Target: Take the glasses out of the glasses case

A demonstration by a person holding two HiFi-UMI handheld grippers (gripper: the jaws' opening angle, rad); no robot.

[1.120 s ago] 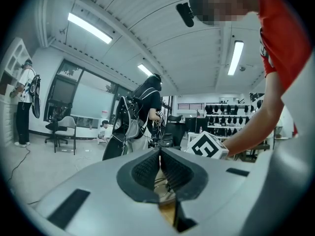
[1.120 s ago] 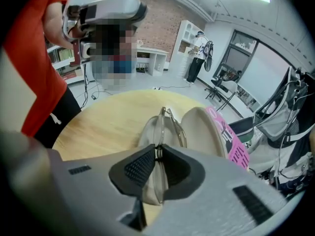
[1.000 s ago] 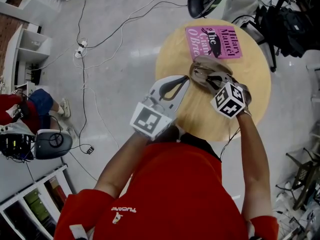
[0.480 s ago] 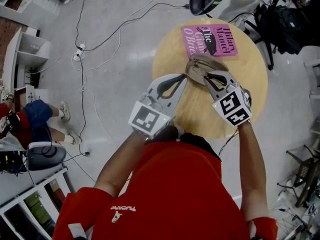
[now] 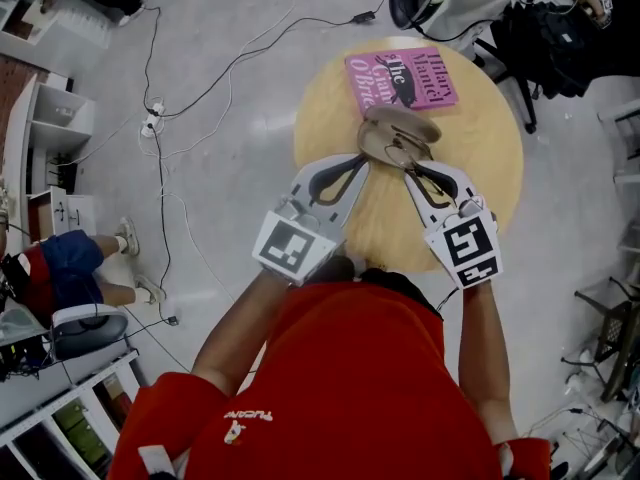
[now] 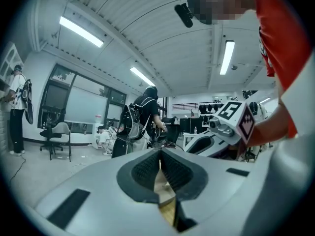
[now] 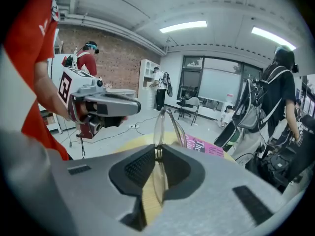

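**Glasses Out of the Case, Pinched in the Right Gripper**

The right gripper (image 7: 157, 155) had its jaws drawn in on the glasses (image 7: 158, 131), with no gap left but the one the frame filled. The glasses were a slight pair with clear lenses and a thin, almost colourless rim. They stood on edge, one lens rising above the pads and the other hanging down between them. They sat just at the near side of the glasses case (image 5: 396, 130) and outside it.

The glasses case was a rounded tan shell. At its left edge was the left gripper (image 5: 358, 164), its jaws pressed together on a thin beige strip that looked to be the rim of the case. A pink book (image 5: 402, 76) lay just beyond the case, and the round wooden table (image 5: 485, 173) spread out beneath it.
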